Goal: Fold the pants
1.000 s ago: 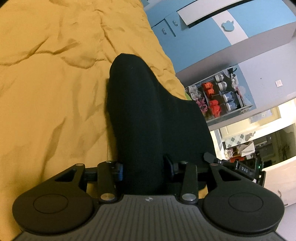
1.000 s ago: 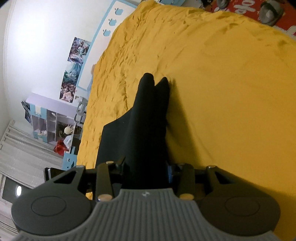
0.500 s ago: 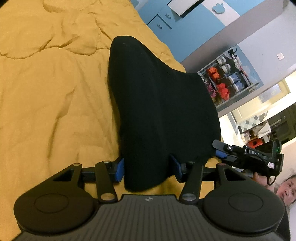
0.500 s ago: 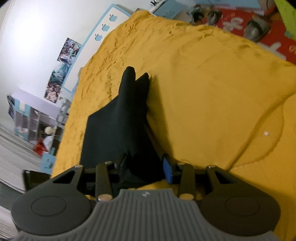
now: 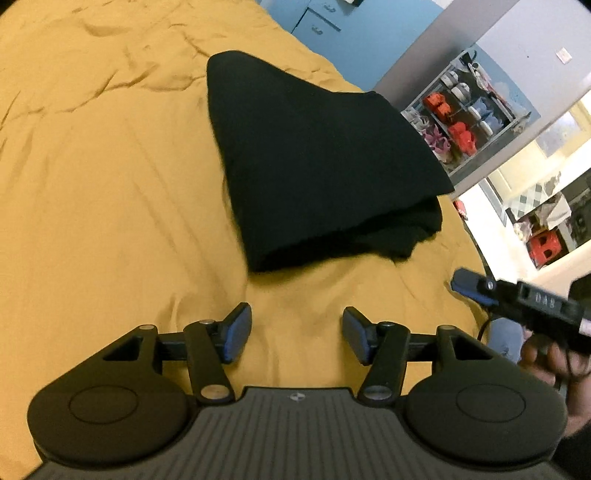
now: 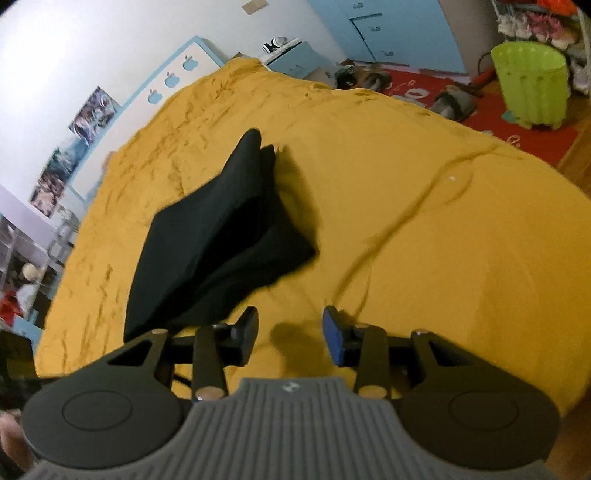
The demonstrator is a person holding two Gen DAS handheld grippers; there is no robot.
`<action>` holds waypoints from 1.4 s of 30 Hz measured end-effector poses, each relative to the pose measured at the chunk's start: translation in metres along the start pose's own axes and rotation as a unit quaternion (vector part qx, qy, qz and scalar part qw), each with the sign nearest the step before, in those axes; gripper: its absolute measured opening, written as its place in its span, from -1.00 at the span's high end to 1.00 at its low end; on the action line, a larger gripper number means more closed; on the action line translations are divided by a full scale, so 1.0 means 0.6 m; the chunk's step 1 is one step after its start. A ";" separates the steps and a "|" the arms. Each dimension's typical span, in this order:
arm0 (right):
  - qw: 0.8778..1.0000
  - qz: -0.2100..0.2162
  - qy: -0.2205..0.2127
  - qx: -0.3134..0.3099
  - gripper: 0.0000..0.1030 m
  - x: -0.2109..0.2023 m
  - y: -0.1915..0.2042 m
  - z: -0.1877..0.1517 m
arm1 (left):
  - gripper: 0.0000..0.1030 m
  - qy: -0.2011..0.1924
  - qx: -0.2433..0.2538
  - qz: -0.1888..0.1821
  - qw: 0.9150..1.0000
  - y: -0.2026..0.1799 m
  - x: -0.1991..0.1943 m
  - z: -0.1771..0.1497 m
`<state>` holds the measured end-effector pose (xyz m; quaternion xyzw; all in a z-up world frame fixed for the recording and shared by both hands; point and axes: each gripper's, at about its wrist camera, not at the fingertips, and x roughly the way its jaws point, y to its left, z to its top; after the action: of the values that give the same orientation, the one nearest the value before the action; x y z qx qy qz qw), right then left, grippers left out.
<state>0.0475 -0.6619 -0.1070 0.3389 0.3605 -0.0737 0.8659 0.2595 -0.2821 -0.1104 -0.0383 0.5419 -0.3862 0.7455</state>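
Observation:
The black pants (image 5: 314, 166) lie folded in a layered bundle on the yellow bed cover (image 5: 92, 184). My left gripper (image 5: 297, 332) is open and empty, a short way back from the bundle's near edge. In the right wrist view the pants (image 6: 221, 236) lie ahead and to the left. My right gripper (image 6: 290, 334) is open and empty, just off the bundle's near corner. The right gripper also shows in the left wrist view (image 5: 517, 295), held in a hand at the right.
The bed cover (image 6: 424, 221) is wrinkled and drops off at the right. A green basket (image 6: 530, 81) stands on a red mat on the floor beyond. Blue cabinets (image 5: 351, 33) and a shelf rack (image 5: 469, 107) stand past the bed's far edge.
Both grippers have opened, let go of the pants and pulled back. The pants now lie folded on the bed cover.

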 end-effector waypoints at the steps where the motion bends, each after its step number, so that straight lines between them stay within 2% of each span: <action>1: 1.000 -0.010 -0.003 -0.005 0.20 -0.008 0.008 -0.007 | -0.30 0.003 0.008 0.005 1.000 -0.003 -0.005 -0.004; 5: 0.997 -0.066 -0.027 -0.033 0.04 -0.042 0.057 -0.040 | -0.36 0.005 0.051 0.057 0.997 -0.034 -0.020 -0.007; 8: 0.991 -0.096 -0.044 -0.079 -0.14 -0.056 0.117 -0.059 | -0.48 -0.017 0.062 0.080 0.995 -0.049 -0.051 -0.006; 13: 0.986 -0.099 -0.083 -0.102 -0.60 -0.087 0.200 -0.081 | -0.69 -0.070 0.076 0.098 0.990 -0.075 -0.109 -0.011; 16: 0.984 -0.103 -0.105 -0.099 -0.58 -0.107 0.248 -0.091 | -0.71 -0.098 0.082 0.123 0.984 -0.090 -0.144 -0.019; 18: 0.982 -0.114 -0.113 -0.102 -0.59 -0.115 0.276 -0.094 | -0.71 -0.112 0.083 0.125 0.982 -0.096 -0.164 -0.024; 20: 0.979 -0.133 -0.116 -0.098 -0.59 -0.118 0.296 -0.095 | -0.77 -0.128 0.085 0.126 0.980 -0.105 -0.183 -0.030; 23: 0.974 -0.163 -0.124 -0.101 -0.59 -0.118 0.319 -0.102 | -0.78 -0.141 0.089 0.147 0.975 -0.116 -0.200 -0.032; 28: 0.965 -0.195 -0.131 -0.121 -0.60 -0.119 0.352 -0.121 | -0.78 -0.147 0.092 0.161 0.972 -0.131 -0.209 -0.038; 42: 0.963 -0.219 -0.113 -0.110 -0.60 -0.116 0.353 -0.134 | -0.81 -0.147 0.097 0.175 0.969 -0.132 -0.201 -0.054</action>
<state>0.0296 -0.4580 0.0120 0.1440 0.3314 -0.2591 0.8957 0.1763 -0.2513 0.0080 0.0730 0.3845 -0.2909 0.8731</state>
